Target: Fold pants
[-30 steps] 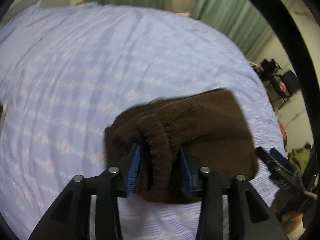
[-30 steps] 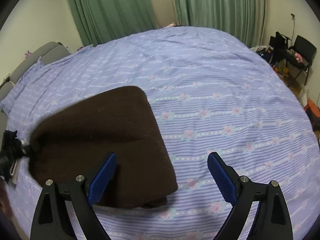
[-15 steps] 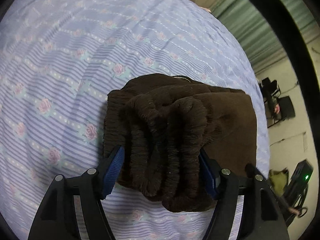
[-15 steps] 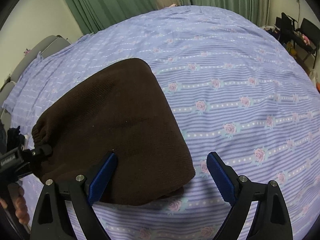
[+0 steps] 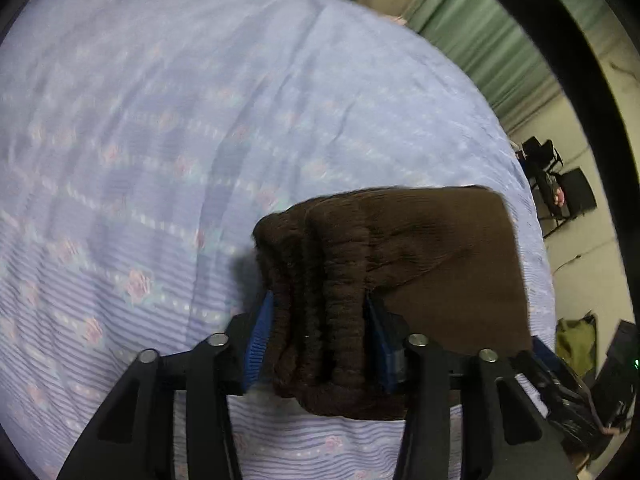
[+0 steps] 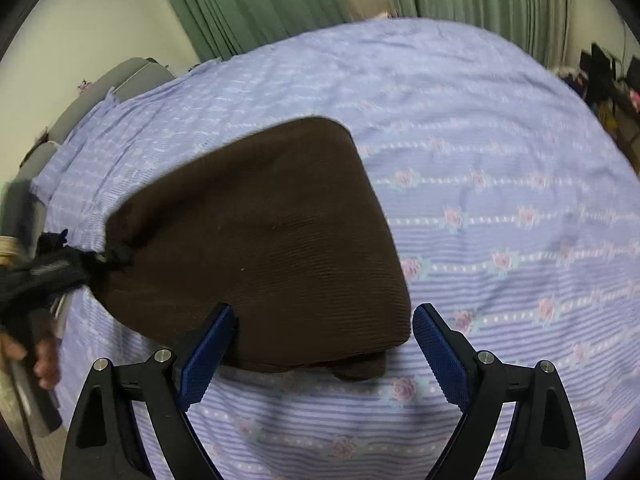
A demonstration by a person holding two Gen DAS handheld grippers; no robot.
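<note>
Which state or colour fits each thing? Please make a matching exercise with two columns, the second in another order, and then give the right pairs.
Things:
1. left hand-held gripper
2. right hand-held gripper
3. pants
4. bedsheet

States or colours:
A. lilac with stripes and small roses
B. dark brown, folded into a thick pad
C. shut on the bunched elastic waistband
D. wide open around a corner of the cloth, the pads not pressing it

Pairs: 1-C, 2-D, 3-B, 4-A. The left jaws have just been closing, with the waistband between them.
</note>
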